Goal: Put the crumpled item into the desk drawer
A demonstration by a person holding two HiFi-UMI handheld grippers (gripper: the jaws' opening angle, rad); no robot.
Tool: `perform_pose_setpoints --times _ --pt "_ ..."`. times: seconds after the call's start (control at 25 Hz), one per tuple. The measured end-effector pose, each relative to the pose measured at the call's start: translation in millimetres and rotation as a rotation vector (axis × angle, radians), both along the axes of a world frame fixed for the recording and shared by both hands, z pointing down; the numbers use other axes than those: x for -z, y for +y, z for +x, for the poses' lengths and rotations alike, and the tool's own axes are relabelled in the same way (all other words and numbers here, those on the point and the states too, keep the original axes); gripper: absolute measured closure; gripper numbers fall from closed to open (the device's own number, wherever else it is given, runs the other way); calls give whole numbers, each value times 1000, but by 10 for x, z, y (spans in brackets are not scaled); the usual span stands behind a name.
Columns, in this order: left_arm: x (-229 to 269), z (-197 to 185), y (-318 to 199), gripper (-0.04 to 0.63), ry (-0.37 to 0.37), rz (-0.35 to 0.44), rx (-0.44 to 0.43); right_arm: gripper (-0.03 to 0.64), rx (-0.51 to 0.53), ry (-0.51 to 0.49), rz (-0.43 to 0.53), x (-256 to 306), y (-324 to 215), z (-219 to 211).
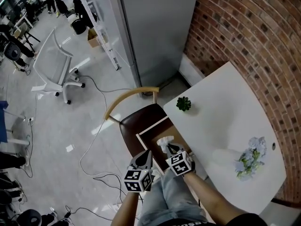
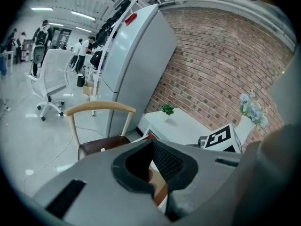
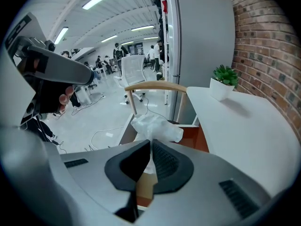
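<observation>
Crumpled paper (image 3: 155,126) sits low and centre in the head view, held above the open drawer (image 1: 151,127) and not yet inside it.

- Chair (image 1: 134,95), left of centre: its seat lies just beyond the drawer. Paper released too far forward would likely land there or on the floor.
- Left gripper (image 2: 151,142): jaws together with nothing between them, beside the drawer. It appears idle.
- Right gripper (image 3: 150,147): clamped on the paper's lower edge only, with most of the wad standing beyond the tips. So thin a hold could slip. Light paper may also cling to a pad on release.
- Desk (image 1: 225,121), right: the drawer's opening lies close under its edge, so a drop made too far right would rest on top.
</observation>
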State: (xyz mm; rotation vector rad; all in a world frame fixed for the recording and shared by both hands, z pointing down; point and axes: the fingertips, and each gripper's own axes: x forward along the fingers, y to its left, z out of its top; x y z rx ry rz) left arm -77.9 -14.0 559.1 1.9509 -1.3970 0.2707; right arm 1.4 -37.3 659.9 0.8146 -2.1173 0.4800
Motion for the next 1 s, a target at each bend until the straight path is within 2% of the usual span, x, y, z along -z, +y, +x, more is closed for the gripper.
perform_pose_setpoints --times 1.0 --pt "-295 6 44 598 2 -38 -36 607 -19 41 -37 -380 25 35"
